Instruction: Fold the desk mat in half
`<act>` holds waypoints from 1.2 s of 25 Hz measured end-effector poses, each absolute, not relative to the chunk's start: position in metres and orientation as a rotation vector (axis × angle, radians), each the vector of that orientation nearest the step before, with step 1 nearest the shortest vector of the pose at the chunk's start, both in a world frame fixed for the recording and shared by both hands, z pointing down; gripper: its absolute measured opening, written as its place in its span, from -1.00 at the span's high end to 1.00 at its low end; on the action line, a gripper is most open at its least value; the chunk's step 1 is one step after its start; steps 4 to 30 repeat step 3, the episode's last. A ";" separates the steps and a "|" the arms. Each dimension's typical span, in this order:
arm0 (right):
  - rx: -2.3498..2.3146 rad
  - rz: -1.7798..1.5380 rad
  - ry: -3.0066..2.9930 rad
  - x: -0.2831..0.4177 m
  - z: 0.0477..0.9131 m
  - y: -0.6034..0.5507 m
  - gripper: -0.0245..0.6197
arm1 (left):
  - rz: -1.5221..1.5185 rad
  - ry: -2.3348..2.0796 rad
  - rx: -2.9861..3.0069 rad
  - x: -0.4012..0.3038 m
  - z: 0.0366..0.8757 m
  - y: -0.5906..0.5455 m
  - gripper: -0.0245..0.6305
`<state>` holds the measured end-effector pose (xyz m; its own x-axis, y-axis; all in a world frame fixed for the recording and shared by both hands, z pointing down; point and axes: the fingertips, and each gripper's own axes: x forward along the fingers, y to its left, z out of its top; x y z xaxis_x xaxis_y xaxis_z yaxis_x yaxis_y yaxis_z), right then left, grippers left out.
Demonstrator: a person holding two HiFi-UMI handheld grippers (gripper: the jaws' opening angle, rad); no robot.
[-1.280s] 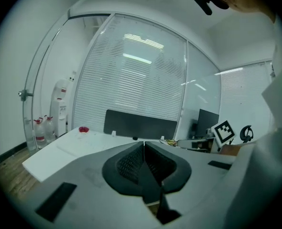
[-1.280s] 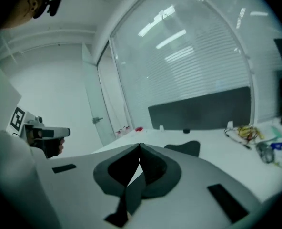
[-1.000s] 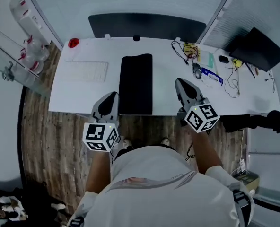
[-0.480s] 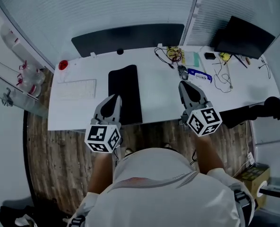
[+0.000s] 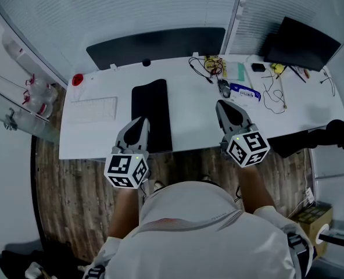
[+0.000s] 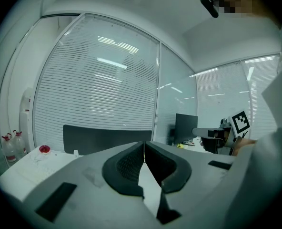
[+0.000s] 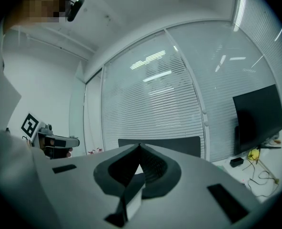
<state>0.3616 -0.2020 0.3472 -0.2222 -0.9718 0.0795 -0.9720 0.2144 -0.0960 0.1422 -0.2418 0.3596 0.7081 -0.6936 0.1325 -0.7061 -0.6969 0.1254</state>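
A black desk mat (image 5: 151, 114) lies folded into a narrow strip on the white desk (image 5: 189, 127), running from the front edge toward the back. My left gripper (image 5: 140, 121) hovers at the mat's near left corner, jaws shut and empty. My right gripper (image 5: 221, 104) hangs over the desk's front edge well to the right of the mat, also shut with nothing in it. In the left gripper view the gripper's (image 6: 143, 145) tips meet; the right gripper view shows that gripper's (image 7: 140, 147) tips touching too. Neither gripper view shows the mat.
A white keyboard (image 5: 93, 108) lies left of the mat, a red object (image 5: 77, 79) at the back left corner. Cables, a mouse (image 5: 224, 88) and small items clutter the right side, beside a dark monitor (image 5: 300, 42). A dark panel (image 5: 154, 44) stands behind the desk.
The head view has shifted, so the desk sits further left and higher. Both grippers stay shut near the desk's front edge; the mat has not moved.
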 end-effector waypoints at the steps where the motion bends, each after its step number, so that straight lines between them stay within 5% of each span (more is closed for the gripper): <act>1: 1.954 0.196 -2.448 0.362 0.348 -0.202 0.77 | 0.113 -1.136 2.746 0.143 0.360 -0.241 0.86; 30: 1.947 0.195 -2.450 0.363 0.349 -0.203 0.77 | 0.115 -1.137 2.743 0.146 0.362 -0.241 0.86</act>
